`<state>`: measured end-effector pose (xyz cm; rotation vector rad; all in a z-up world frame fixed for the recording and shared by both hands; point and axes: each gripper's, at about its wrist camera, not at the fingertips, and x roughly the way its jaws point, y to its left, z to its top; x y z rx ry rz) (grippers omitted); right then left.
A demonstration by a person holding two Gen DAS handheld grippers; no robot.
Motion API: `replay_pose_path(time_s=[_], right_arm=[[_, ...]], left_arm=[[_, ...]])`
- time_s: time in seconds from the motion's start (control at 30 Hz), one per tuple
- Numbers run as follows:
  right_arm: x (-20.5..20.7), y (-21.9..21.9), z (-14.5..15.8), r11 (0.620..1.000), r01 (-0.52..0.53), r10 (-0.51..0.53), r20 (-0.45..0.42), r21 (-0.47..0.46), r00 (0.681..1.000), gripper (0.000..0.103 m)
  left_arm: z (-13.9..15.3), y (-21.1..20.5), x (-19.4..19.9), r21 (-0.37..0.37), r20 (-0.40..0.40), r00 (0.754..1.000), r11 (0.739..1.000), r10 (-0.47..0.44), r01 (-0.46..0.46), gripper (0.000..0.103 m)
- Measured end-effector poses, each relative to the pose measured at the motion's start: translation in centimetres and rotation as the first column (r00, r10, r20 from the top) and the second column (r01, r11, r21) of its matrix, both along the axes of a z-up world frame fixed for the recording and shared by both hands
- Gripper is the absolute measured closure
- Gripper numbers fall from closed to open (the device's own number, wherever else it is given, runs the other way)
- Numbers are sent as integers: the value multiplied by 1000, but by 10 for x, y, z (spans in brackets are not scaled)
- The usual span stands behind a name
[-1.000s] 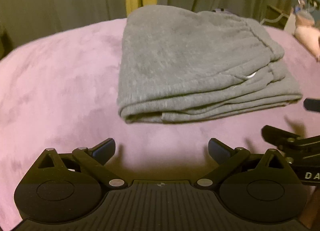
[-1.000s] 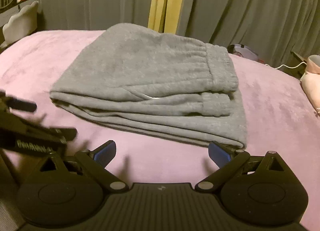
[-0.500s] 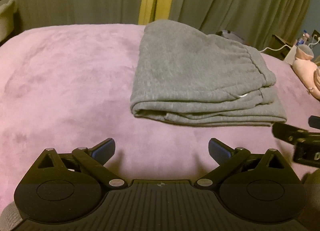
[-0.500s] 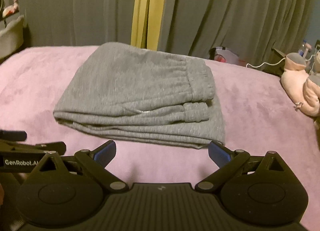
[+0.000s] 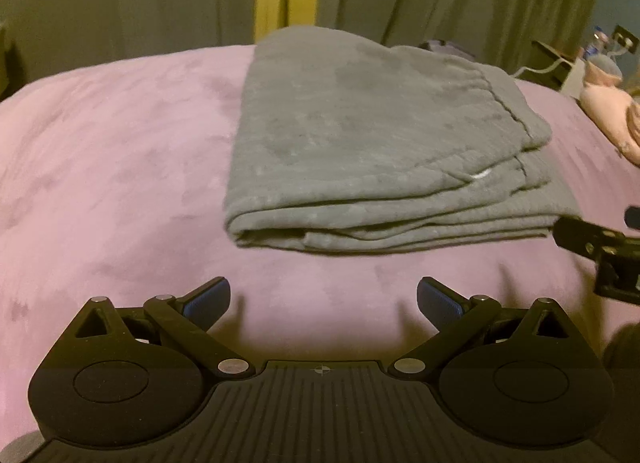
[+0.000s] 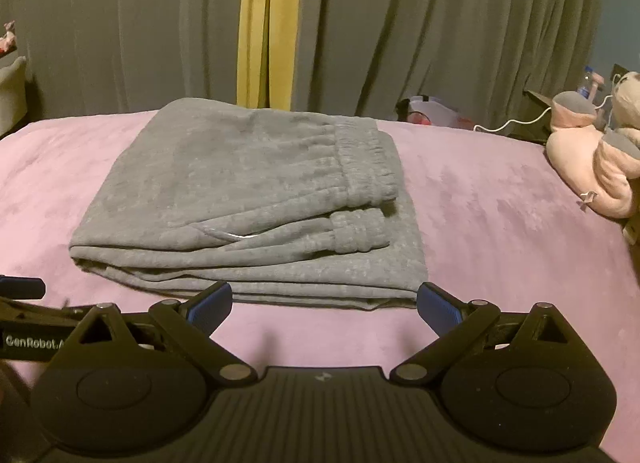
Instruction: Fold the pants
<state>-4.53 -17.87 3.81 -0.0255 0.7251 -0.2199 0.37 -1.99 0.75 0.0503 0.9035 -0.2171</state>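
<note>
Soft cloth everywhere, hard matt plastic on the tools

The grey pants [image 6: 248, 199] look like thick, fuzzy fleece knit with ribbed elastic bands; the pink bed cover [image 5: 112, 167] is plush, velvety and mottled; the left claw [image 5: 323, 299] and right claw [image 6: 324, 303] are matt black plastic with blue ridged pads and shiny metal rivets.

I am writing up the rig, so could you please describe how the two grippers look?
Both are matte black. The left gripper and right gripper each have angled linkage arms, silver pivot pins, round discs, a ribbed body and blue pads. White GenRobot lettering marks the left one's side.
</note>
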Motion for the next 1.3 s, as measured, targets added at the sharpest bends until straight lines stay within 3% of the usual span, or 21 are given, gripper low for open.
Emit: replay_pose_path(time_s=[0.4,0.93,1.3], right_arm=[[1,-7,-21,1000,-4,3,-24,-13,1000,4],[5,-19,-30,999,23,-22,-21,29,1000,4],[4,-19,-32,999,27,-26,-25,28,999,4]], left_arm=[[-2,1,0,-34,-2,1000,999,-21,21,0],[-8,-9,1,28,12,998,998,-56,56,0],[-9,-8,2,27,3,999,999,-48,48,0]])
